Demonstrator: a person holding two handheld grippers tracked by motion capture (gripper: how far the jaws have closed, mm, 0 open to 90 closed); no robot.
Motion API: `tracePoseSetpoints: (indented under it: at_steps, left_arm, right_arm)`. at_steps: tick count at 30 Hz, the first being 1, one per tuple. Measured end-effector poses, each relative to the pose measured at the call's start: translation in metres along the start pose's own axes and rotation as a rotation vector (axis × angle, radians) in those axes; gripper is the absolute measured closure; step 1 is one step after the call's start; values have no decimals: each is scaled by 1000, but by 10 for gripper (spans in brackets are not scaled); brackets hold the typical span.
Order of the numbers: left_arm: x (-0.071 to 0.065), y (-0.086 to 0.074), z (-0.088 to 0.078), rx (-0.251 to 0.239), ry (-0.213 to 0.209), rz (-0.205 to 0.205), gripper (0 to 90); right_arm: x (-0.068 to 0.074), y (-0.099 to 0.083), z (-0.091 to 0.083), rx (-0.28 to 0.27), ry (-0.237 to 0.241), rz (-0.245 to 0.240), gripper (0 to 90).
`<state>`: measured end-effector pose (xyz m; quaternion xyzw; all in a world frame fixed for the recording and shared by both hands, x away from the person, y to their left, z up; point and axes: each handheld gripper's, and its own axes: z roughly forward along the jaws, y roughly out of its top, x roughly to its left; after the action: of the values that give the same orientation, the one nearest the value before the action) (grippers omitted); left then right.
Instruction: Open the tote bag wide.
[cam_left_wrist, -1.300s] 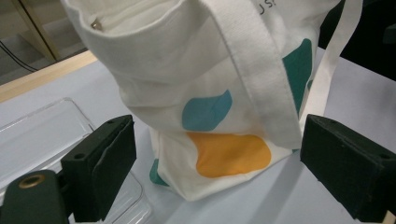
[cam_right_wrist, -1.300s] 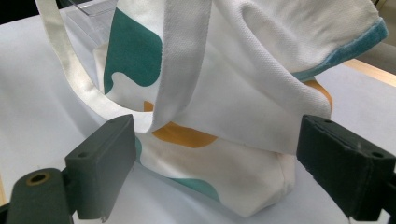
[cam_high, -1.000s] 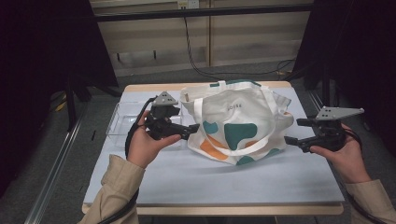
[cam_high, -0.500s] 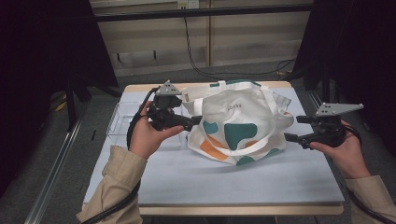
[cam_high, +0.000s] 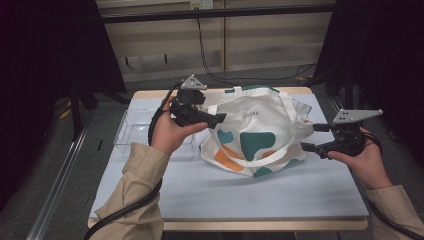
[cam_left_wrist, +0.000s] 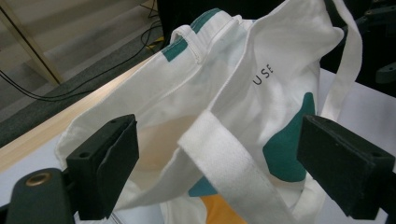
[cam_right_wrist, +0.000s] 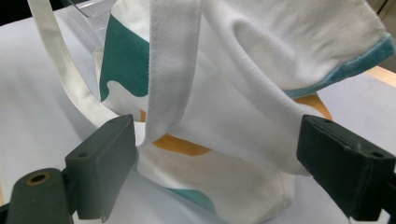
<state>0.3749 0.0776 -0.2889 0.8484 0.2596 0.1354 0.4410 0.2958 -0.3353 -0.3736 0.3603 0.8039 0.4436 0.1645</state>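
— Where do we stand? Our left tool and right tool, jaws spread wide and empty, flank the tote bag mid-tabletop.

— We're about to grasp it, I'd say; next, close on a strap. The near tabletop is open; a clear tray crowds the bag's far-left side.

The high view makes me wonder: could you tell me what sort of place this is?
Probably a lab recording station, not a home: a table flanked by dark curtains, cables trailing on the floor behind, and a tote bag laid between two handheld grippers.
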Motion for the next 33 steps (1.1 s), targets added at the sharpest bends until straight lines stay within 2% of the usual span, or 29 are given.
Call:
tracePoseSetpoints:
  at_steps: [3, 4, 7, 8, 13, 15, 20, 23, 28, 32, 33]
  left_arm:
    - [0, 3, 5, 6, -4, 25, 156]
    - [-1, 4, 7, -1, -11, 22, 169]
    - [-2, 7, 11, 6, -5, 30, 267]
    - [-1, 8, 13, 11, -5, 51, 279]
    - [-3, 11, 22, 12, -20, 86, 314]
    - [-3, 11, 25, 8, -33, 84, 330]
    - [-4, 8, 31, 39, -47, 87, 426]
    - [-5, 6, 32, 41, -77, 89, 534]
    - [-6, -1, 31, 62, -111, 65, 714]
    - [-7, -8, 30, 75, -145, 79, 757]
    - [-7, -9, 29, 84, -147, 70, 769]
  right_arm:
    - [-1, 0, 1, 4, 0, 0, 116]
    - [-1, 0, 1, 3, 0, 0, 116]
    - [-2, 0, 1, 1, 0, 1, 116]
    - [-3, 0, 1, 2, -1, -2, 116]
    - [-4, 0, 0, 1, -1, -3, 116]
    - [-5, 0, 0, 1, 1, -3, 116]
    - [-7, -1, 0, -6, 4, 3, 116]
    - [-7, 0, -1, -8, 0, 5, 116]
    - [-7, 4, -4, -17, -5, 1, 116]
    - [-8, 7, -6, -22, -9, -2, 117]
    - [-8, 8, -6, -22, -9, 1, 117]
